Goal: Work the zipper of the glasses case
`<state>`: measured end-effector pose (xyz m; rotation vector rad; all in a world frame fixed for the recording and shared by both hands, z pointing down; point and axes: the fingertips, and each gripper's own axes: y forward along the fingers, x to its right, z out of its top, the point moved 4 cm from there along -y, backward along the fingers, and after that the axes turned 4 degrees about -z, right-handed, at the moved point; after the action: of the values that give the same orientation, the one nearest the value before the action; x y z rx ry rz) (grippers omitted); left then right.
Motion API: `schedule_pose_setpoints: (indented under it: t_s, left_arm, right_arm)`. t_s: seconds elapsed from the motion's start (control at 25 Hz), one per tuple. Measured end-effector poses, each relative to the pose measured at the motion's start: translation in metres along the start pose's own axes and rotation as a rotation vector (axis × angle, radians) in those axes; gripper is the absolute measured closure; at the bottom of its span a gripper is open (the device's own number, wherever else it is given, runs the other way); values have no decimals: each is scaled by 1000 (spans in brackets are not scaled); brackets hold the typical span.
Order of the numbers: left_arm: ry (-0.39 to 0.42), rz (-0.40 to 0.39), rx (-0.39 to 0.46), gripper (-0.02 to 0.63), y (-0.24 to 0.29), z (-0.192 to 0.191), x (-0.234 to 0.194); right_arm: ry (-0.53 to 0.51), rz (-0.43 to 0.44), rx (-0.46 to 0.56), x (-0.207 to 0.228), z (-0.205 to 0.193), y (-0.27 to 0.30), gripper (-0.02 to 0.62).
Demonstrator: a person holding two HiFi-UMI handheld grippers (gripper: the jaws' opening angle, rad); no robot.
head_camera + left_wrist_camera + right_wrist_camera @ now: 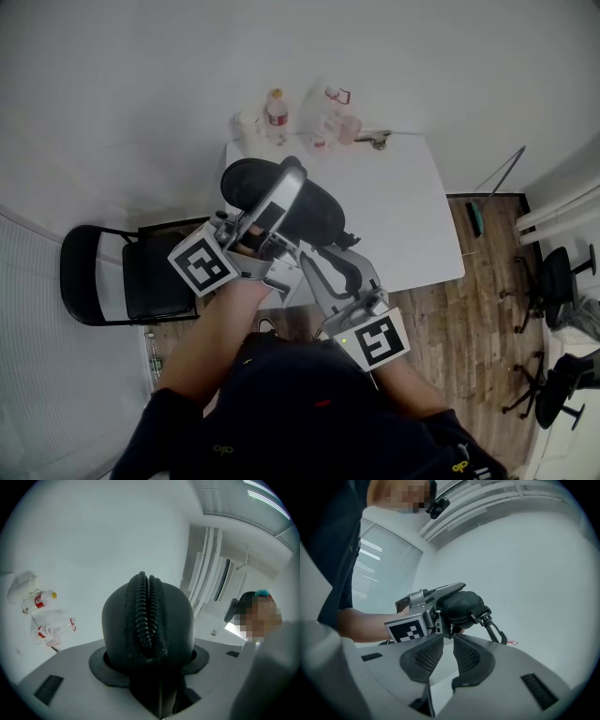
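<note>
- Clamping one end of the black glasses case (319,214), the left gripper (284,186) is shown with its jaws spread wide and a pad pressed on each flank of the case.
- The case is held up in the air in front of the person, over the near edge of the white table (403,216).
- In the left gripper view, the zipper teeth (146,606) are seen running straight up the middle of the case's rounded end, between the two pads.
- The right gripper (443,641) is held just beside the case, pointed at its underside. Its jaws are drawn nearly together with only a slim gap left between the ribbed pads.
- A small metal zipper pull (450,630) hangs from the case just at the right jaw tips. It seems not to be pinched, though contact cannot be made out with certainty at that spot.
- A dark strap (491,624) with a clip is seen hanging from the side of the case away from the left gripper.
- Plastic bottles (276,114) are stood at the far edge of the table, and a black chair (103,277) is set on the floor to its left.
</note>
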<state>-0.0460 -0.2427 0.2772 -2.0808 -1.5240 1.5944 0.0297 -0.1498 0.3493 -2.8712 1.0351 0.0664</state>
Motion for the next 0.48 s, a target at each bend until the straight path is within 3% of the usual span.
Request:
schedule_pose_setpoints:
  t_s: [0.2,0.48]
  left_arm:
    - [7,14,-7,350,-6,-3,-3]
    - [46,30,-8,348,-9,1,-7]
  right_arm:
    - [18,-29,1,2,2,1,575]
    - [1,-45,-36,15,0,-2,578]
